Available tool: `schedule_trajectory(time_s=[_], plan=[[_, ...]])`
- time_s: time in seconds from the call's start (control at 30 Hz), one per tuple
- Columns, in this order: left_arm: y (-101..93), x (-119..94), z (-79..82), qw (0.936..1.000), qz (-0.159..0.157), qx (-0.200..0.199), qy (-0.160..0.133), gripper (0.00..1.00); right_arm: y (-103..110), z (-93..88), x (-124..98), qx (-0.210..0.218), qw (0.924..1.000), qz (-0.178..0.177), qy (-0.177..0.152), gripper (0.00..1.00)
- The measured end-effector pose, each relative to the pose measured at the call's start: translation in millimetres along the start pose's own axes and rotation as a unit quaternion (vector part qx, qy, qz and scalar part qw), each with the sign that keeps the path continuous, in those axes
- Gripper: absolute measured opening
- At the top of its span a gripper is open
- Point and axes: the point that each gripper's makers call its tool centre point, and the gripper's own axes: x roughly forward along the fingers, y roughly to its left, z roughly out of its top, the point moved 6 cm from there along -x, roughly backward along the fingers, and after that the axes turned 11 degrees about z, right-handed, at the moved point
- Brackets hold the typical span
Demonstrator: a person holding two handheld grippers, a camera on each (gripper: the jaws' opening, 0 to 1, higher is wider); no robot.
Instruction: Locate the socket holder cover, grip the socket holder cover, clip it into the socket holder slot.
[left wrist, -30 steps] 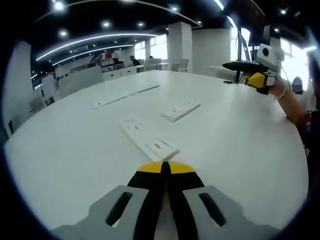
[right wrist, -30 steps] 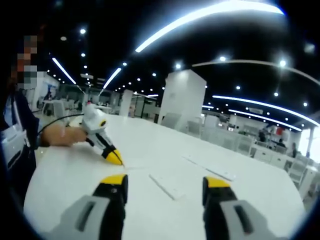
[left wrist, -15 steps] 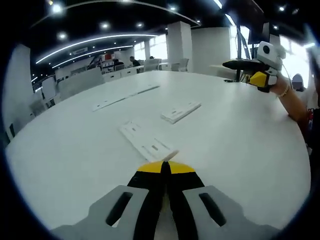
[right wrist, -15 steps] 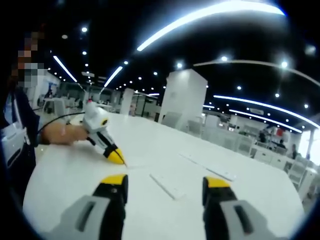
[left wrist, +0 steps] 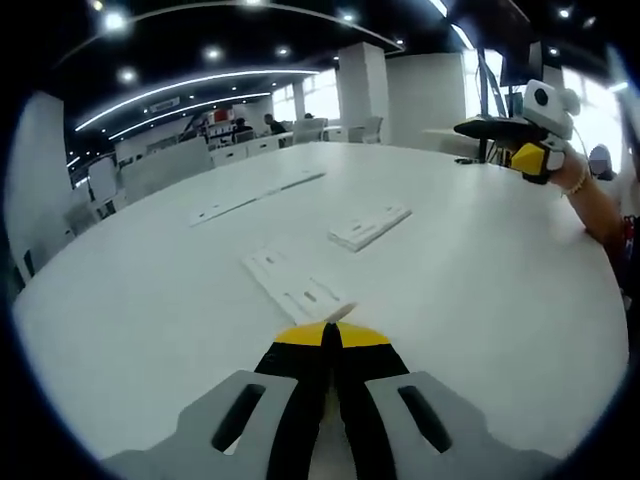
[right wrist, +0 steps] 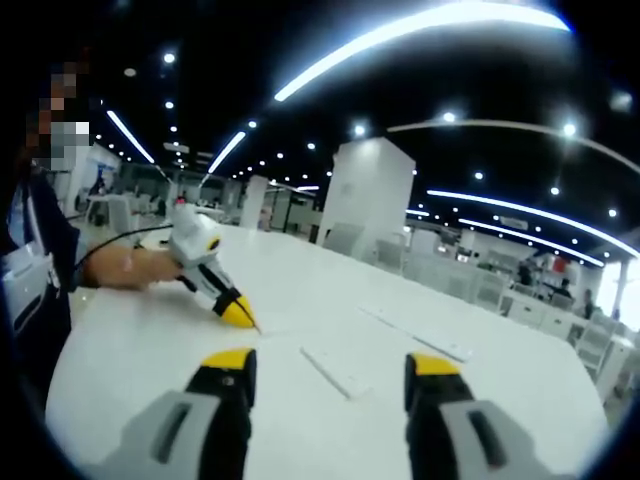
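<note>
My left gripper (left wrist: 328, 336) is shut, and a thin white sliver, the socket holder cover (left wrist: 341, 312), pokes out of its yellow tips. Just beyond the tips a flat white socket holder plate (left wrist: 290, 283) with slots lies on the round white table (left wrist: 480, 290). A thicker white holder (left wrist: 368, 227) lies further out, and a long strip (left wrist: 255, 195) beyond it. My right gripper (right wrist: 332, 362) is open and holds nothing, raised above the table. In the left gripper view it is the right gripper (left wrist: 535, 150) at the far right. In the right gripper view the left gripper (right wrist: 235, 312) touches the table at the left.
A person (right wrist: 30, 260) stands at the table's left edge in the right gripper view, one hand (right wrist: 120, 268) on the left gripper. The thicker holder (right wrist: 335, 372) and the long strip (right wrist: 415, 340) lie ahead of the right jaws. Chairs and desks stand beyond the table.
Both views have shifted only slightly. The left gripper's tip has slid a little to the right in the right gripper view. Both jaw states are unchanged.
</note>
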Motion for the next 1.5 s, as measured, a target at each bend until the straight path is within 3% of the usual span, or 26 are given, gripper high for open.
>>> schedule_trajectory(time_s=[0.67,0.87,0.93,1.23,1.43,1.5], plan=[[0.3,5.3,1.3,0.9999,0.006,0.011,-0.009,0.03,0.5,-1.5,1.8,0.000,1.0000,0.001,0.003,0.60],[-0.8,0.7,0.1,0.9999,-0.005,-0.003,-0.009,0.03,2.2,-2.0,2.7,-0.001,1.0000,0.003,0.005,0.60],[-2.3,-4.4,3.9,0.9997,-0.014,-0.011,-0.020,0.03,2.4,-2.3,2.9,-0.001,1.0000,0.003,0.005,0.60],[2.5,-43.9,41.3,0.9916,-0.034,-0.042,-0.118,0.04,4.0,-1.7,2.7,0.000,1.0000,0.005,0.007,0.60],[15.1,-82.9,67.1,0.9758,-0.055,-0.085,-0.194,0.10,5.2,8.4,-3.5,0.009,0.9998,0.010,-0.012,0.61],[23.4,-91.6,71.4,0.9732,-0.037,-0.070,-0.216,0.13,7.5,14.0,-6.6,0.007,0.9997,0.013,-0.021,0.61]])
